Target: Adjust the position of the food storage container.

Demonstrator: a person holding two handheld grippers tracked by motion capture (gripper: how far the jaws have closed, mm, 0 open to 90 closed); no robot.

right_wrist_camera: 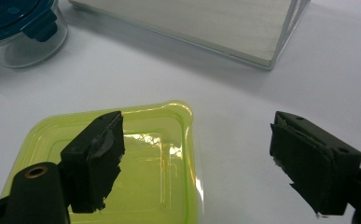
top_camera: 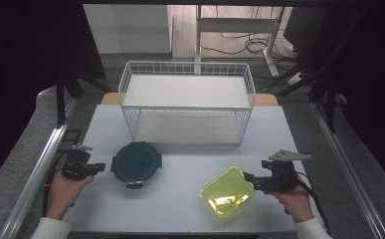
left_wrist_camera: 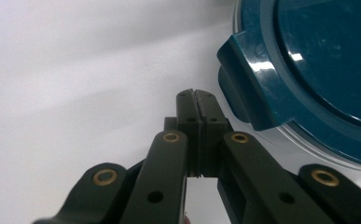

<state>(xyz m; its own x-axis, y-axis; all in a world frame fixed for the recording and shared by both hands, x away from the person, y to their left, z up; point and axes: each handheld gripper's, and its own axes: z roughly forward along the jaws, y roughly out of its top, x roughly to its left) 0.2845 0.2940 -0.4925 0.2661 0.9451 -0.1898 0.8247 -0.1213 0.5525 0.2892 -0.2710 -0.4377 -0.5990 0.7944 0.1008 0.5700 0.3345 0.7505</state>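
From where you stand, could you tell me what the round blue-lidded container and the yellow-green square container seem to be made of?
Round container: its teal lid looks like glossy hard plastic, with sharp highlights and moulded clip tabs; the body is clear, glass or clear plastic, I cannot tell which.

Yellow-green container: it seems to be thin translucent plastic with a shiny finish; the table shows through it and light glints along its rim.

On the desk (top_camera: pixel 180 209), the left tool (top_camera: pixel 99 167) sits at lower left just beside a round dark-lidded container (top_camera: pixel 136 164), the right tool (top_camera: pixel 247 177) at lower right touching a yellow-green container (top_camera: pixel 228 191), below a white wire rack (top_camera: pixel 187 102).
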